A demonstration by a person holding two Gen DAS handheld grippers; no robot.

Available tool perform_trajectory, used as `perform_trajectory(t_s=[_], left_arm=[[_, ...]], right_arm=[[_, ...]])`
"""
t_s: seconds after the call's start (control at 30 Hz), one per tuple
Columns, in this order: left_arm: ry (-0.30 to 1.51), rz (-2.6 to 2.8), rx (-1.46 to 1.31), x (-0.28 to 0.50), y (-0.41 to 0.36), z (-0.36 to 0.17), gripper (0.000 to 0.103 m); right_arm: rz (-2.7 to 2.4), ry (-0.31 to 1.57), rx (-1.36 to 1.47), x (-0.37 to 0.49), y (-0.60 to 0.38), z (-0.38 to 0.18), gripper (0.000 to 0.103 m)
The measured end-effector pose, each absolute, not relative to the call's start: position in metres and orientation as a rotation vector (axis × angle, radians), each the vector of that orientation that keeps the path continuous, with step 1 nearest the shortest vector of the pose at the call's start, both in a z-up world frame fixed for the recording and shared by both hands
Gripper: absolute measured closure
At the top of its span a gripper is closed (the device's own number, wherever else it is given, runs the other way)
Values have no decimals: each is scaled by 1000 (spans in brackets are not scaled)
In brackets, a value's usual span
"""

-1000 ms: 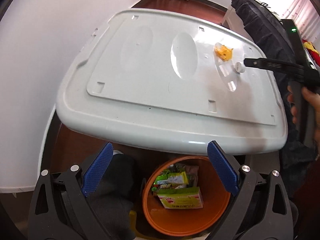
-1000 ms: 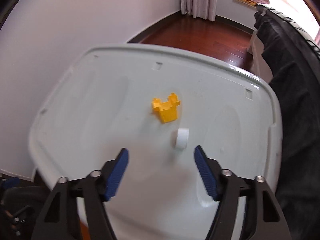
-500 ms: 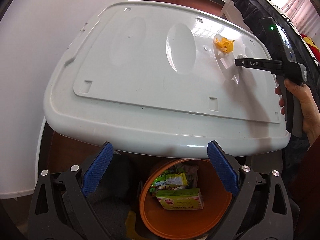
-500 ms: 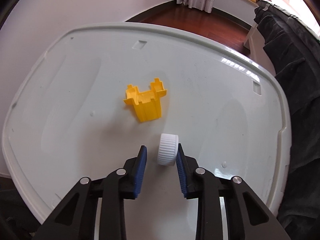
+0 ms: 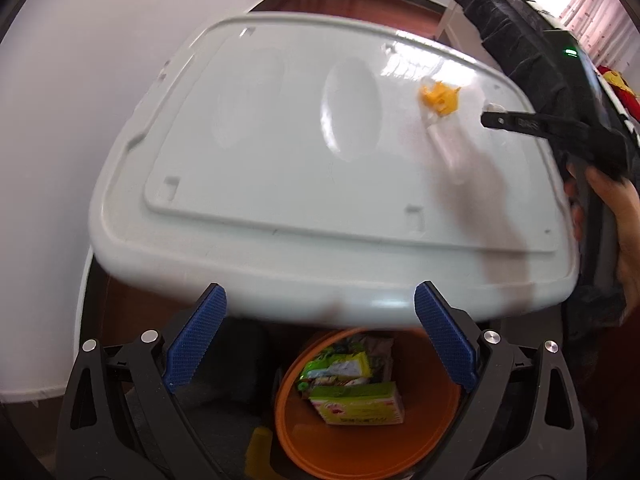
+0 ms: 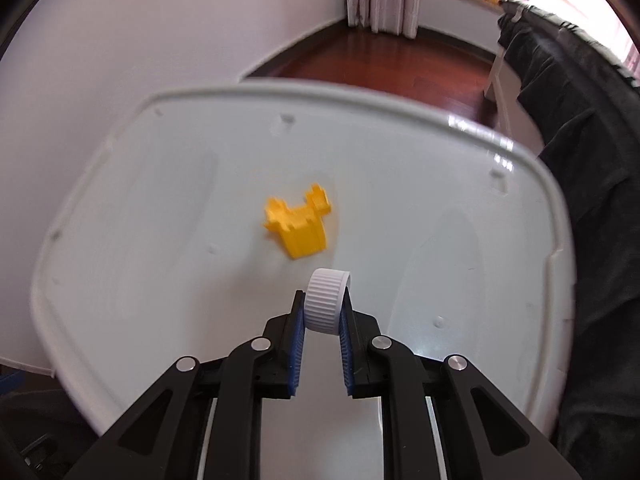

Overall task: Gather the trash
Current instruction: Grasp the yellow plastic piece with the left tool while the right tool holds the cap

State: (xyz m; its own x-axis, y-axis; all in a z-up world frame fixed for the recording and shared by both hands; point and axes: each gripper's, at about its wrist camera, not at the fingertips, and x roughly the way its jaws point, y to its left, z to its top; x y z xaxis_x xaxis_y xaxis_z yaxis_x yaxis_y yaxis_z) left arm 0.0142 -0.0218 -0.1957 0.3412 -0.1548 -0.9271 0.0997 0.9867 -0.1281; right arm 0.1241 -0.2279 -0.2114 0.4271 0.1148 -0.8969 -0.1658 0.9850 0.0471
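Note:
My right gripper [image 6: 323,307] is shut on a white ribbed bottle cap [image 6: 326,300] and holds it just above the white plastic lid [image 6: 160,240]. A yellow plastic piece [image 6: 300,227] lies on the lid just beyond the cap. In the left wrist view the right gripper [image 5: 492,118] shows at the right with the cap [image 5: 494,107], and the yellow piece [image 5: 439,98] lies to its left. My left gripper [image 5: 320,336] is open and empty, in front of the lid's [image 5: 280,160] near edge and above an orange bin [image 5: 360,440].
The orange bin holds a green box [image 5: 360,404] and snack wrappers [image 5: 336,366]. Dark clothing [image 6: 592,160] hangs at the right of the lid. A white wall [image 6: 140,40] stands to the left and wooden floor [image 6: 380,64] lies beyond.
My right gripper closed on the white cap and lifted it off the lid. The left gripper drifted a little and stays open over the bin.

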Motion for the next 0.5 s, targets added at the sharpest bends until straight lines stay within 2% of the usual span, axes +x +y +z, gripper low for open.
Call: perform_trajectory(t_s=[0.23, 0.5], left_arm=[[1094, -243, -25, 78, -92, -152, 10], [1156, -163, -158, 142, -160, -179, 10]], right_arm=[[184, 987, 104, 32, -274, -130, 87], [120, 960, 247, -35, -317, -117, 87]])
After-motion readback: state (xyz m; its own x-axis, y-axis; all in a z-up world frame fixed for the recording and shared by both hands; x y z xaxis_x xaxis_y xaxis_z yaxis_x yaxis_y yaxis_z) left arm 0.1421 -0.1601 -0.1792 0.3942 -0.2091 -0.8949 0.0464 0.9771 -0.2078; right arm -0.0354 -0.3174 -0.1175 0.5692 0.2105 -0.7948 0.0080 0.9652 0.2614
